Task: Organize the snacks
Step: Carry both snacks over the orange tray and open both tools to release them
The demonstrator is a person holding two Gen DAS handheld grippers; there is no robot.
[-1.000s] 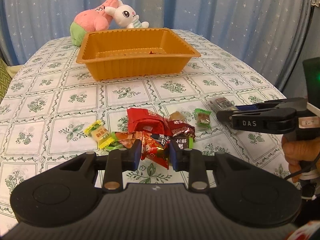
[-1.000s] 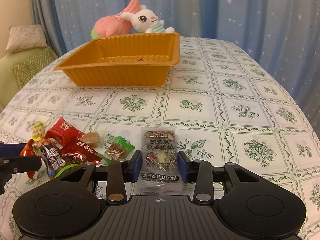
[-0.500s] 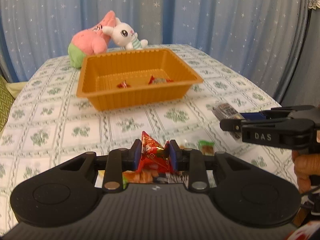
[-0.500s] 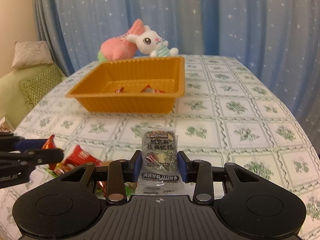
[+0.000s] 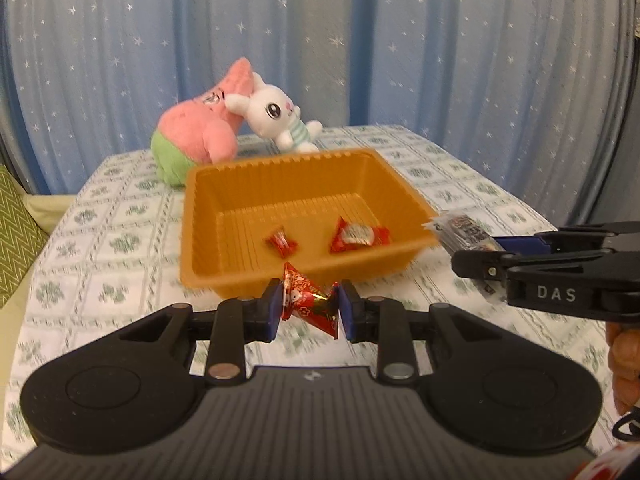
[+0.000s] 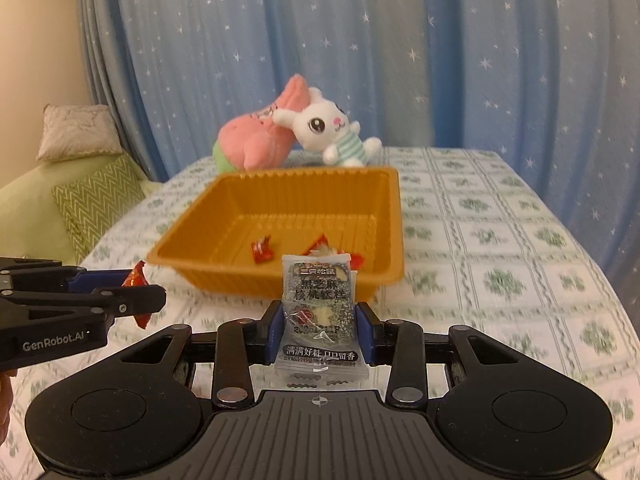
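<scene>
The left gripper (image 5: pixel 308 306) is held level above the table (image 5: pixel 100 240), pointing at the near wall of the orange tray (image 5: pixel 208 236) just ahead of it. Its jaws are closed narrowly on a red candy (image 5: pixel 310 300), which stands crumpled between the blue pads. The right gripper (image 6: pixel 320 320) is held level too, beside the left one and aimed at the same tray (image 6: pixel 192 248) from its right. It clamps a grey snack packet (image 6: pixel 318 300) upright between its pads, the packet's top edge overlapping the tray's near rim in that view.

The left wrist view shows the right gripper (image 5: pixel 476 258) from the side, reaching in to the right with the grey packet (image 5: pixel 464 232) sticking out ahead of its tips, close to the tray's right corner, and part of the hand (image 5: pixel 624 360) holding it. The right wrist view in turn shows the left gripper (image 6: pixel 136 300) from the side at the left, the red candy (image 6: pixel 136 280) poking out above and below its fingers.

Two red wrapped sweets (image 5: pixel 360 236) lie on the tray floor, beyond both grippers. Behind the tray sit a pink plush toy (image 5: pixel 196 136) and a white rabbit toy (image 5: pixel 276 116), touching, before a blue star curtain (image 5: pixel 400 40). Only the right view shows a green sofa with cushions (image 6: pixel 92 196) off to the left.
</scene>
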